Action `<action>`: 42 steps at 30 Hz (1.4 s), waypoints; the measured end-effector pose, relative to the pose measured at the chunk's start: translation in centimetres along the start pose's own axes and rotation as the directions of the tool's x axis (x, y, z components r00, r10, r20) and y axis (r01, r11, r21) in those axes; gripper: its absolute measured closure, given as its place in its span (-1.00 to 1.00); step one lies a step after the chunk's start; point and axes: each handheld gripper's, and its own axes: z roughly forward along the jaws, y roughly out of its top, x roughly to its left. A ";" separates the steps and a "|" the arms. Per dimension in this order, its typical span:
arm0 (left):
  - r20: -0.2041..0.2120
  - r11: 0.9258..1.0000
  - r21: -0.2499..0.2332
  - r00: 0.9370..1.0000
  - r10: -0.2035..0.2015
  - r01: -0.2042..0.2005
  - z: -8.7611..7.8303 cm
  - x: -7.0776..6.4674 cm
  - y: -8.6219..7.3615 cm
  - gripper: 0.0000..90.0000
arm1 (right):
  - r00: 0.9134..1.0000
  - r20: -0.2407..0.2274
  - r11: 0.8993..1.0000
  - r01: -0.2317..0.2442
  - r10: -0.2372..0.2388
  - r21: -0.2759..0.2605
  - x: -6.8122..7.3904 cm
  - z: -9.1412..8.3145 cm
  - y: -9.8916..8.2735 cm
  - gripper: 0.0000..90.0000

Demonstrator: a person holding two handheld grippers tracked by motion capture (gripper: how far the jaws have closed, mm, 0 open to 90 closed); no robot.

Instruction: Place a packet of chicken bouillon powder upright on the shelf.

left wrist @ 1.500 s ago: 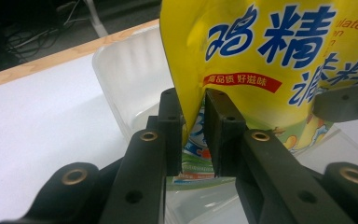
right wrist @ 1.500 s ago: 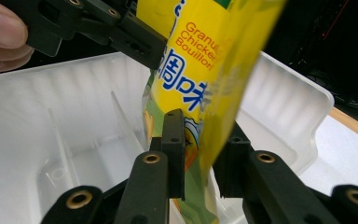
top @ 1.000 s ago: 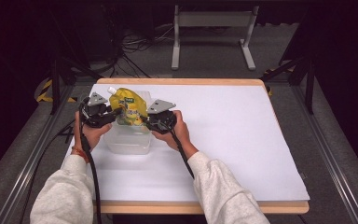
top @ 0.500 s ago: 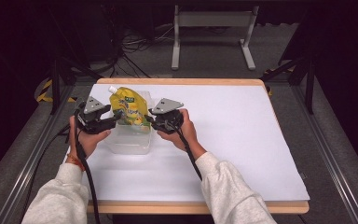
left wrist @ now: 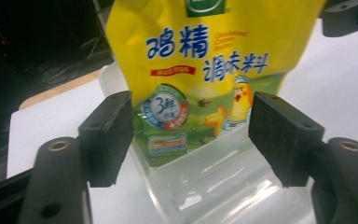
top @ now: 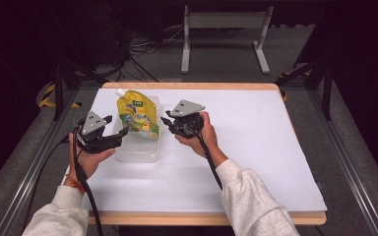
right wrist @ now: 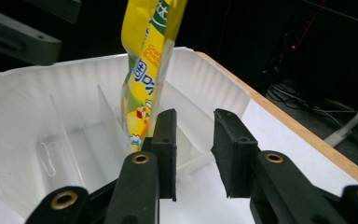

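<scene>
yellow pouch [top: 138, 114] stands in divided clear tub [right wrist: 37, 135]; both grippers released.

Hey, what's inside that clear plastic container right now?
A yellow seasoning pouch stands upright in the clear container, beside a divider wall. The compartments nearer the tongs look empty. The pouch hides the floor right beneath and behind it.
</scene>
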 end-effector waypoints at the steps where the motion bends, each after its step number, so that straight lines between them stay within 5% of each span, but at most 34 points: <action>1: 0.002 1.000 0.000 1.000 0.004 -0.004 -0.1 -0.2 0.0 -0.37 | 1.000 0.001 1.000 0.000 0.000 0.001 -0.1 -0.1 0.0 0.58; 9: 0.024 0.998 -0.008 0.997 0.067 -0.067 -0.5 -2.7 -0.3 -0.49 | 1.000 0.012 1.000 0.004 -0.004 0.007 -0.4 -0.8 -0.2 0.54; 12: 0.041 0.995 -0.050 0.996 0.084 -0.082 -0.9 -3.7 -0.4 -0.48 | 1.000 0.006 1.000 -0.006 0.006 0.014 -0.7 -1.1 -0.3 0.49; 20: 0.096 0.993 -0.069 0.990 0.101 -0.095 -1.7 -5.7 -0.5 -0.50 | 1.000 0.022 0.999 0.016 -0.017 0.034 -0.8 -2.1 -0.5 0.39; 42: 0.100 0.987 -0.059 0.983 0.153 -0.147 -2.7 -7.4 -1.4 -0.59 | 0.993 0.064 0.987 0.092 -0.101 0.131 -1.6 -5.7 -2.3 0.02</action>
